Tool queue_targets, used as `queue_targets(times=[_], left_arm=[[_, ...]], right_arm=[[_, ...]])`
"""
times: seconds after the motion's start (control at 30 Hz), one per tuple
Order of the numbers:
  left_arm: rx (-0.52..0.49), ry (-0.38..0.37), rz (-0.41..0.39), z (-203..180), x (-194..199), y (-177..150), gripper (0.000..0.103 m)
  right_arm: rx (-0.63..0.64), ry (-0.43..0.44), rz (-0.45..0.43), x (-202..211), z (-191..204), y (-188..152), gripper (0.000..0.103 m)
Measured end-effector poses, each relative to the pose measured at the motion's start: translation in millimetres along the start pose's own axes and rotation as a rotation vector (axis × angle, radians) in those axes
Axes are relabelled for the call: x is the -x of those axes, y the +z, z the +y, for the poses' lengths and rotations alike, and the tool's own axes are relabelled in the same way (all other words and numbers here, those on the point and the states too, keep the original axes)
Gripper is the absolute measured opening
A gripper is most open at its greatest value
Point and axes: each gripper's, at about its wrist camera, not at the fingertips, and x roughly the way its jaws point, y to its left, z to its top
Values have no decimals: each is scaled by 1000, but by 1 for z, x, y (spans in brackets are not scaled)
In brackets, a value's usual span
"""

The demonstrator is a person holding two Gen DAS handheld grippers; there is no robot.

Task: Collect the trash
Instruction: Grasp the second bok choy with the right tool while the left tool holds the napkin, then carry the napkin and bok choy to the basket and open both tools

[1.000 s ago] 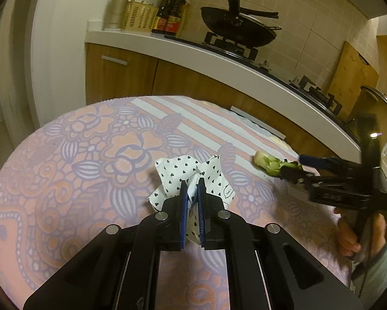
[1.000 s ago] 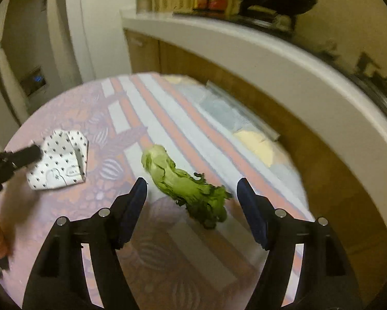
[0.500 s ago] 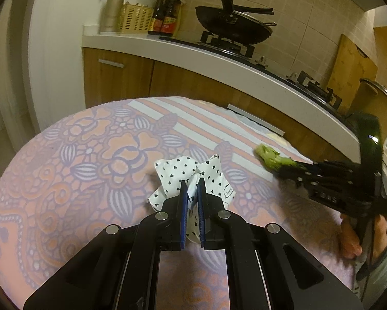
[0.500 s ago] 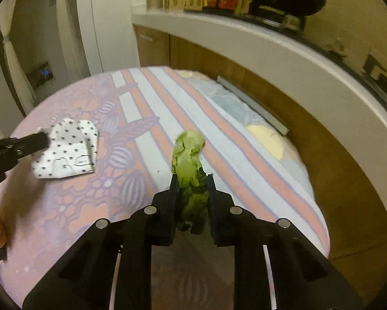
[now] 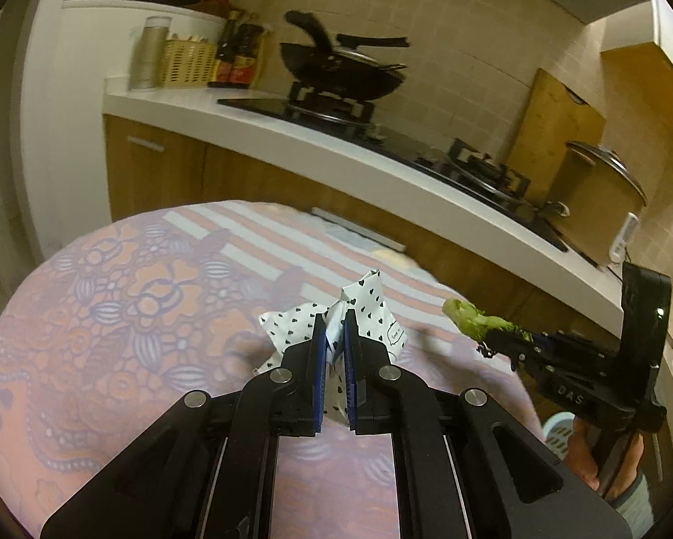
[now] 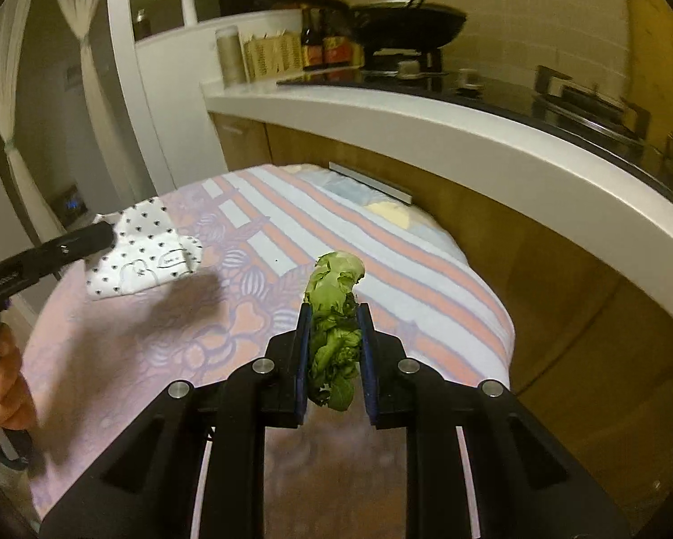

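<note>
White heart-dotted crumpled paper (image 5: 372, 319) sits pinched in our left gripper (image 5: 332, 350). Our right gripper (image 6: 334, 350) clamps a green leafy vegetable scrap (image 6: 336, 305) above the floral-clothed table (image 6: 148, 350).

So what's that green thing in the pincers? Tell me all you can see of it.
It is a limp leafy vegetable scrap, bright green, crinkled, with a paler, rounder end pointing away and darker wilted leaves hanging at the near end. The right gripper is shut on its middle, the blue-edged fingers pressing both sides. It is held above the patterned tablecloth, apparently touching nothing else.
</note>
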Motion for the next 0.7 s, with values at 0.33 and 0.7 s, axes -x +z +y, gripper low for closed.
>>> queue_targets(times=[0.33,0.7], left_arm=[[-8,-56,-9,-30,22,-13,5],[-35,-143,0,-62,40,-27,5]], right_arm=[[-114,62,-67,53,-17,-43,17],[-211,84,-129,94,-25,-81,17]])
